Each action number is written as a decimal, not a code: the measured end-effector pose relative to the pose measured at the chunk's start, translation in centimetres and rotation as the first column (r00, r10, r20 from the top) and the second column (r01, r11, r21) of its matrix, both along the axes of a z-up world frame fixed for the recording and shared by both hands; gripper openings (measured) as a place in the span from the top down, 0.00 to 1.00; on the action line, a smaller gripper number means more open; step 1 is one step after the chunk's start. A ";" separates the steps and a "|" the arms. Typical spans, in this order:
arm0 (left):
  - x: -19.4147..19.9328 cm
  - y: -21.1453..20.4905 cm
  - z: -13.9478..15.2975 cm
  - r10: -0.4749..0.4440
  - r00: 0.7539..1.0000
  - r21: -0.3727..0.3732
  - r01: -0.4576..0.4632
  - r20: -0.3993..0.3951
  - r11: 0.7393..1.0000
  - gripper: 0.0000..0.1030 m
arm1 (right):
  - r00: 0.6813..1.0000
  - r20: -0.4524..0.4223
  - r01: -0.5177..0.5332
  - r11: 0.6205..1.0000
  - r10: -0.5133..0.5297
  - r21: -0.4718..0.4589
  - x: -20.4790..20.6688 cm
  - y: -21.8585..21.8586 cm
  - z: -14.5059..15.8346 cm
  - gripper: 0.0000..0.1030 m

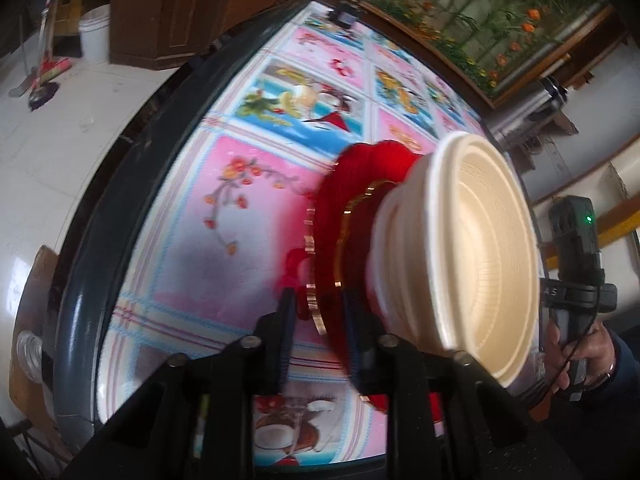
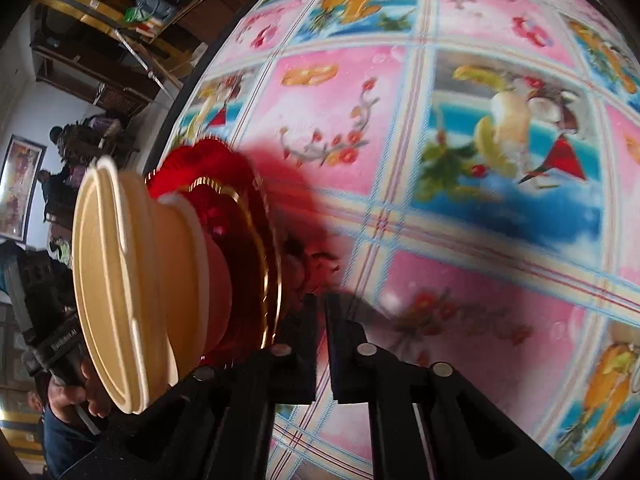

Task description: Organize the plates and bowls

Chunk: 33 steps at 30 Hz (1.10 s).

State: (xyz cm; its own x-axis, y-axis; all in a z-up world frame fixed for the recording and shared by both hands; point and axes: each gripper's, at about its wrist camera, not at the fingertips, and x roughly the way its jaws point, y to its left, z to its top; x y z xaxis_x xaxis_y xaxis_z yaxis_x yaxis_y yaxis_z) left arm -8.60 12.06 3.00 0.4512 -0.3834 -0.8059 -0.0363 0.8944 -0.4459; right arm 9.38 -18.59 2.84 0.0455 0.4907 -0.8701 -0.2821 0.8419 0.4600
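Observation:
A stack of red, gold-edged plates (image 1: 340,200) carries several nested cream bowls (image 1: 480,248), and the stack stands tilted above the table with its shadow on the cloth. My left gripper (image 1: 320,320) is shut on the plates' rim, which sits between its pads. In the right wrist view the same plates (image 2: 224,184) and bowls (image 2: 116,280) fill the left side. My right gripper (image 2: 323,320) is shut to a thin slit at the opposite side. A dark red scalloped plate edge (image 2: 308,260) runs into that slit.
The round table has a dark rim (image 1: 120,184) and a pink and blue picture cloth (image 2: 480,160). A white bucket (image 1: 95,32), a broom (image 1: 50,72) and a wooden cabinet (image 1: 180,12) stand on the floor beyond. People (image 2: 60,184) are in the far background.

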 end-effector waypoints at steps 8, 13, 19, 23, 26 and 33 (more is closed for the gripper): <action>-0.3 0.5 0.3 0.017 1.000 0.001 -0.017 0.001 1.000 0.82 | 0.998 0.025 0.051 0.998 -0.051 0.025 0.4 -2.0 2.1 0.97; -0.6 1.1 0.6 0.043 0.999 0.007 -0.043 0.009 0.999 0.82 | 0.998 0.034 0.040 0.995 -0.043 0.090 0.5 -2.6 3.4 0.97; -0.7 1.0 0.6 0.039 0.999 0.008 -0.039 -0.002 0.999 0.81 | 0.998 0.054 0.009 0.995 -0.014 0.103 0.4 -1.7 3.6 0.96; -0.7 0.9 0.6 0.035 0.999 0.014 -0.035 -0.004 0.999 0.72 | 0.999 0.049 -0.002 0.995 -0.003 0.104 0.4 -1.7 3.7 0.94; -0.6 0.9 0.7 0.034 0.999 0.018 -0.034 -0.005 0.999 0.70 | 0.998 0.054 -0.021 0.993 0.015 0.112 0.4 -1.5 3.7 0.68; -0.6 0.5 0.3 0.006 1.000 0.027 -0.006 -0.017 1.000 0.78 | 1.000 0.018 -0.018 0.991 0.015 0.131 0.7 -0.8 2.4 0.75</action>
